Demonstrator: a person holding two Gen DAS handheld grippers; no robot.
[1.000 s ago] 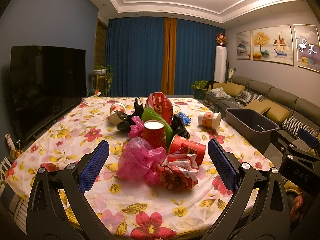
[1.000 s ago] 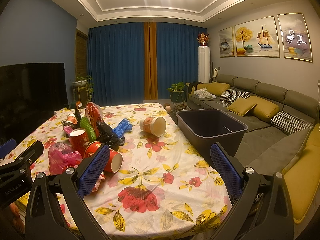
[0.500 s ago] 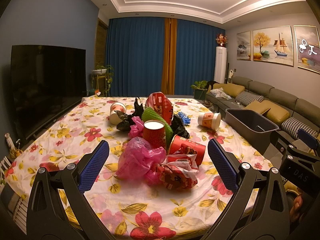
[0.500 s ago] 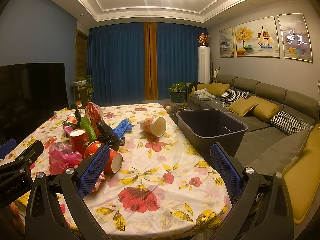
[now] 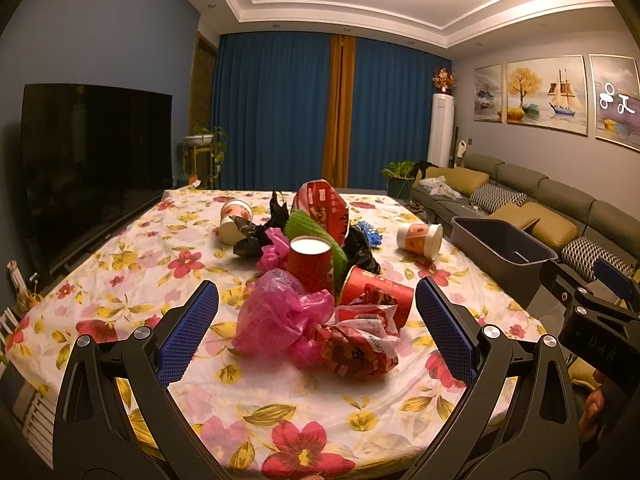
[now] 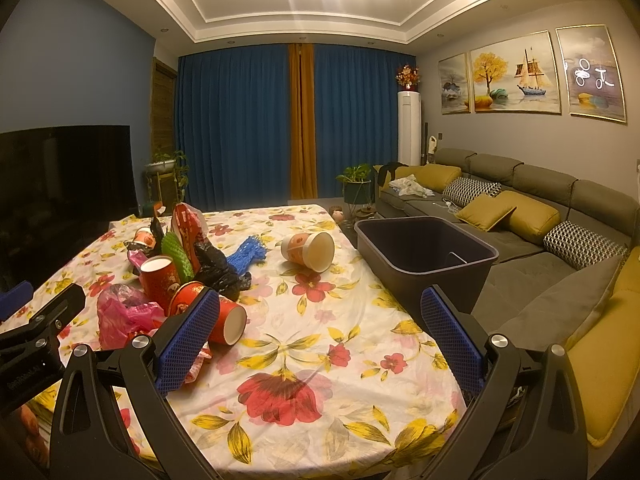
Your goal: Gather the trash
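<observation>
A dim living room with blue curtains, a dark television and a long sofa surrounded the flowered tabletop (image 5: 120,248), where the trash lay heaped near the middle. Set against the pictures from a second and half a second before, nothing had changed: every piece lay where it had lain, and both grippers hung at the near edge with the same framing. By that reading, the collecting had not yet begun and no piece had reached the bin (image 6: 426,256), which stood empty just beside the tabletop's right edge. The left gripper (image 5: 318,334) faced the heap with its fingers spread wide and bare; the right gripper (image 6: 318,336) pointed at the open cloth between heap and bin, its fingers likewise parted and holding nothing. Counted, the cups came to four: a red cup (image 5: 311,264) upright, another red cup (image 5: 378,294) on its side, a pale cup (image 5: 420,239) tipped over near the bin, and a cup (image 5: 235,220) at the far left. There were also one pink bag (image 5: 280,316), one red wrapper (image 5: 358,350), a green net (image 5: 308,228), a blue net (image 6: 249,254), a tall red packet (image 5: 322,204), and black bags, apparently two.
</observation>
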